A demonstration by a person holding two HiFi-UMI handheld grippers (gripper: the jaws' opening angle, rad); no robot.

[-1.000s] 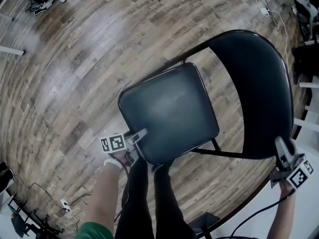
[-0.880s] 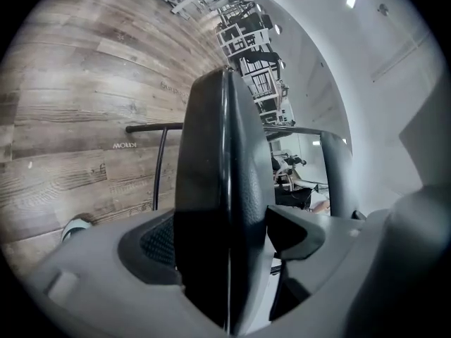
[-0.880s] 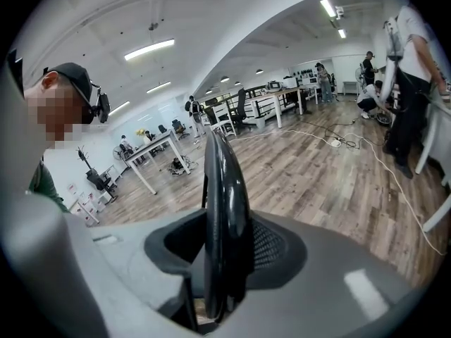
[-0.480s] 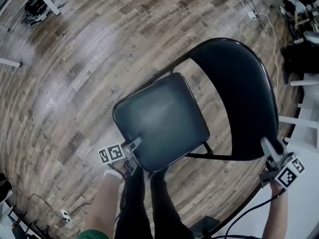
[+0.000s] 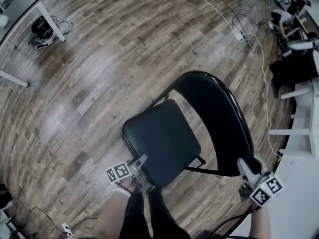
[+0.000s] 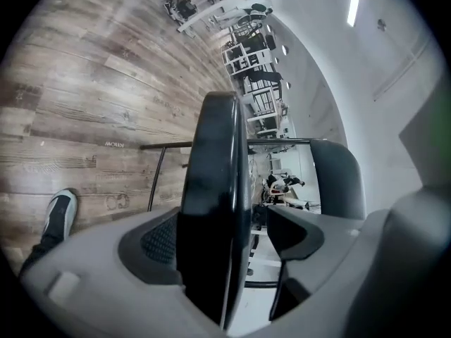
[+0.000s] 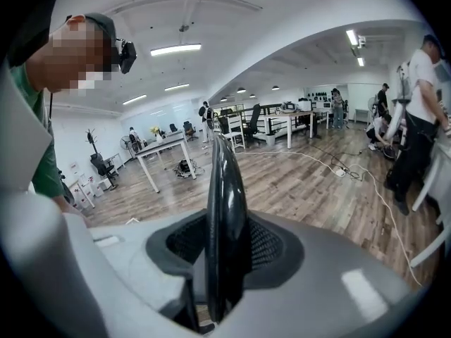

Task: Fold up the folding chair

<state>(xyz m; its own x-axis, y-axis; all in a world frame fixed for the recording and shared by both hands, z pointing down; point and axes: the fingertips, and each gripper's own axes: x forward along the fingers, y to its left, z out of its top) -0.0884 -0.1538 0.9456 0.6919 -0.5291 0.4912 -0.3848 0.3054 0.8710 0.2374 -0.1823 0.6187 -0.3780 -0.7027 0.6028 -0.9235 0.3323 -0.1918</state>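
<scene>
- Floor (image 5: 99, 73): one wooden surface, below everything else.
- Folding chair (image 5: 209, 103): one, just in front of my legs. Compared with a second ago its seat shows narrower and closer to the back, so I judge the fold begun but not finished.
- Backrest (image 7: 224, 210): one, its edge pinched between both pads of the right gripper (image 5: 245, 167), whose jaws have just been closing.
- Seat (image 5: 162, 141): one, its front edge lying against one pad of the left gripper (image 5: 141, 161). The other pad stands clear, so that claw is open.
- Grippers: two, one on each chair part.
</scene>
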